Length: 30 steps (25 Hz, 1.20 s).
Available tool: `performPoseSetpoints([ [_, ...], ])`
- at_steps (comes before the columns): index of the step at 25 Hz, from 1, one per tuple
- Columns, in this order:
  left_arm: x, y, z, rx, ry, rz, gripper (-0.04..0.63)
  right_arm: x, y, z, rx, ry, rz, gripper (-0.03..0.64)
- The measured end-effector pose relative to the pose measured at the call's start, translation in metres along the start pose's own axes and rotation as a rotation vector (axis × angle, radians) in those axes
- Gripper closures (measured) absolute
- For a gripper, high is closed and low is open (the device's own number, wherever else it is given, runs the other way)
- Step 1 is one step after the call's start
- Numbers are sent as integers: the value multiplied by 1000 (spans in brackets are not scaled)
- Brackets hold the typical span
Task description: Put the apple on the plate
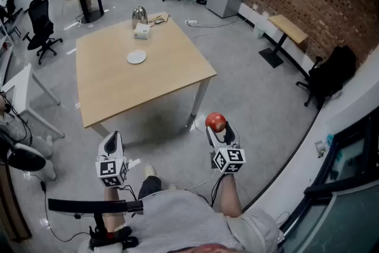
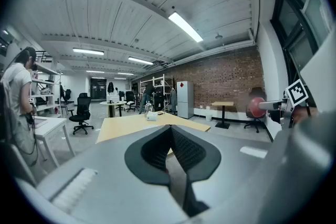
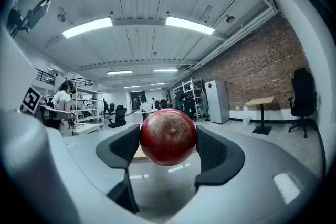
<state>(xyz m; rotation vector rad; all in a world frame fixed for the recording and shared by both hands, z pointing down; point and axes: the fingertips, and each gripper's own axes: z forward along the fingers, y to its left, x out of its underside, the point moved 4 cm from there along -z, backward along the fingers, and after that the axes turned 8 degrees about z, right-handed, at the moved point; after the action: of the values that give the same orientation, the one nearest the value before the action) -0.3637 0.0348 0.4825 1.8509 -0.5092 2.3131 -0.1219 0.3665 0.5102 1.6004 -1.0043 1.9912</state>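
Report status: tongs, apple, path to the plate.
Right tongs shut on apple, short of the table. Left tongs shut, empty. Plate bare on table ahead, nothing in the way.

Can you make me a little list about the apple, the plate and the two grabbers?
apple: red, up in the air, short of the table
right gripper: shut on the apple
left gripper: shut, nothing in it
plate: white, empty, on the table's far half
job: apple not yet on the plate
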Motion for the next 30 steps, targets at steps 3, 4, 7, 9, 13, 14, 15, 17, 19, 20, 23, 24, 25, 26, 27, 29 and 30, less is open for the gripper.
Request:
performPoseSetpoints([
  [3, -2, -3, -1, 6, 1, -2, 577, -1, -3, -6, 13, 0, 1, 275],
  [4, -3, -4, 0, 8, 0, -3, 577, -1, -5, -7, 17, -2, 0, 275],
  [7, -6, -7, 6, 18, -7, -1, 577, -4, -9, -8, 30, -10, 0, 275],
  [9, -8, -12, 10, 32, -12, 4, 577, -7, -12, -12, 35, -18, -9, 274],
  [13, -12, -24, 18, 64, -12, 16, 577, -14, -16, -18, 50, -32, -67, 273],
  [14, -13, -27, 21, 72, -11, 19, 577, -15, -19, -19, 57, -32, -63, 273],
  [15, -13, -30, 24, 81, -9, 21, 577, -15, -23, -20, 66, -32, -51, 273],
  [17, -12, -36, 27, 102, -4, 23, 577, -13, -29, -26, 89, -33, -27, 273],
  [19, -11, -40, 35, 123, -5, 25, 577, -12, -34, -29, 112, -36, -27, 273],
  [20, -12, -42, 42, 134, -9, 27, 577, -12, -37, -28, 123, -38, -33, 273],
  [23, -17, -52, 68, 173, -25, 34, 577, -14, -52, -29, 166, -43, -40, 273],
  [24, -20, -56, 75, 189, -27, 35, 577, -15, -58, -31, 183, -45, -34, 273],
  [25, -23, -61, 81, 206, -28, 35, 577, -15, -63, -35, 201, -48, -28, 273],
  [26, -26, -66, 88, 224, -28, 37, 577, -16, -68, -39, 218, -50, -22, 273],
  [27, -29, -72, 95, 242, -29, 40, 577, -17, -72, -42, 237, -52, -20, 273],
  [29, -32, -83, 114, 282, -33, 46, 577, -20, -83, -46, 274, -58, -19, 273],
  [30, -33, -89, 125, 301, -38, 48, 577, -21, -89, -47, 292, -61, -19, 273],
])
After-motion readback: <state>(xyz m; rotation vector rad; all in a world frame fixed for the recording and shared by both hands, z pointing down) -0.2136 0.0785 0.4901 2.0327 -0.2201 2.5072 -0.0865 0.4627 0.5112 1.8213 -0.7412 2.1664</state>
